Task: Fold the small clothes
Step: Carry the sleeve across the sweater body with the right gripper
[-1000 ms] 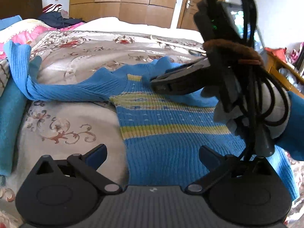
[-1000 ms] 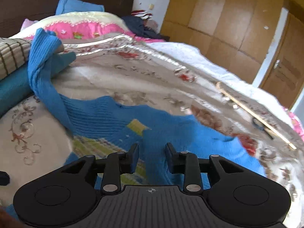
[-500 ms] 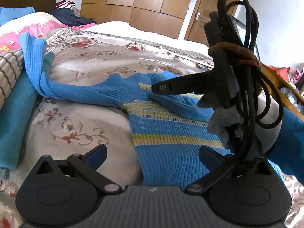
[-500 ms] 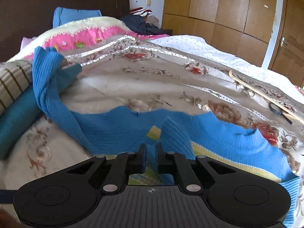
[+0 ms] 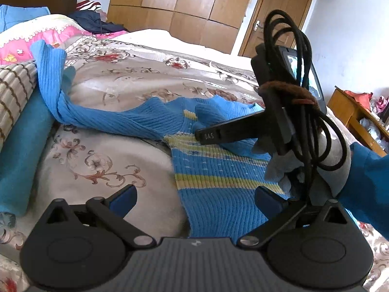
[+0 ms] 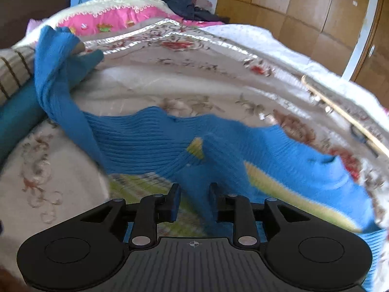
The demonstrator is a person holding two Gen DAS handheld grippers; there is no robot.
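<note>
A blue ribbed sweater [image 5: 218, 177] with yellow-green stripes lies flat on the flowered bedspread [image 5: 102, 160]. One sleeve [image 5: 51, 80] stretches left and climbs onto a pile of cloth. My left gripper [image 5: 195, 196] hangs wide open over the sweater's left edge, holding nothing. My right gripper [image 6: 194, 202] points down at the sweater's upper middle and its jaws are opening. A raised fold of blue knit [image 6: 204, 170] runs between the fingers, and a gap shows beside the left finger. In the left wrist view the right gripper [image 5: 206, 136] reaches in from the right, held by a grey-gloved hand [image 5: 279, 168].
A folded teal cloth [image 5: 22, 150] and a checked cloth [image 5: 14, 90] lie at the bed's left side, with a pink quilt [image 5: 19, 46] behind. A thin wooden stick [image 6: 340, 112] lies at the far right of the bed. Wooden wardrobes [image 5: 184, 7] line the far wall.
The right gripper's jaws closed on the fold of blue knit half a second ago and have since parted again. The left gripper stayed wide open.
</note>
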